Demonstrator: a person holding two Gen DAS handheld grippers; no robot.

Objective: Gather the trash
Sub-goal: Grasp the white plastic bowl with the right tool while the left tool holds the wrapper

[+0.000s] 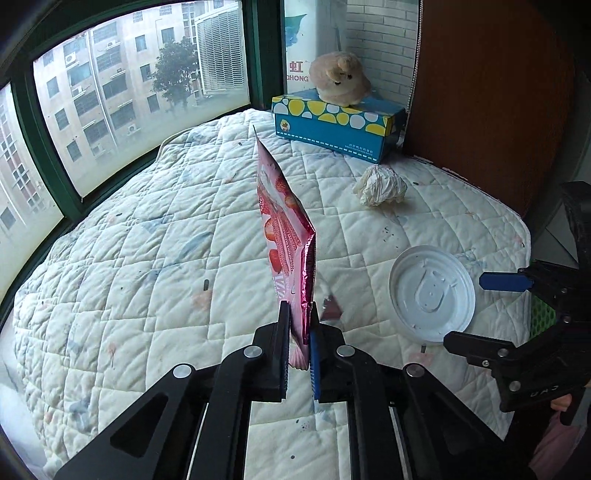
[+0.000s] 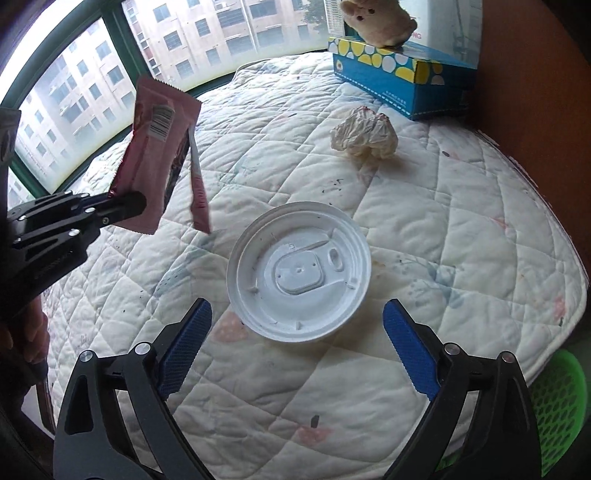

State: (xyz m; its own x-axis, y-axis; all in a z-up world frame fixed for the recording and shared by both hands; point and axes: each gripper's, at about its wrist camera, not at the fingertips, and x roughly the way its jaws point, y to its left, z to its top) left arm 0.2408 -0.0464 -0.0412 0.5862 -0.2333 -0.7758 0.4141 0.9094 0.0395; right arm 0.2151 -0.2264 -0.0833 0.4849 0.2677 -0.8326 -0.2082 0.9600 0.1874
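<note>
My left gripper (image 1: 298, 308) is shut on a pink strawberry snack wrapper (image 1: 286, 225) and holds it upright above the quilted mattress (image 1: 147, 258). The wrapper (image 2: 155, 155) and left gripper (image 2: 125, 206) also show at the left of the right wrist view. A white plastic cup lid (image 2: 298, 271) lies on the mattress just ahead of my right gripper (image 2: 297, 314), which is open and empty. The lid (image 1: 432, 288) and right gripper (image 1: 471, 310) also show at the right of the left wrist view. A crumpled tissue ball (image 2: 364, 133) (image 1: 380, 184) lies farther back.
A blue spotted tissue box (image 1: 336, 125) (image 2: 402, 74) with a plush toy (image 1: 340, 79) (image 2: 376, 20) on it stands at the back, by a brown wooden panel (image 1: 491, 103). Windows (image 1: 129, 92) run along the left. A green mesh basket (image 2: 557, 402) sits off the mattress's right edge.
</note>
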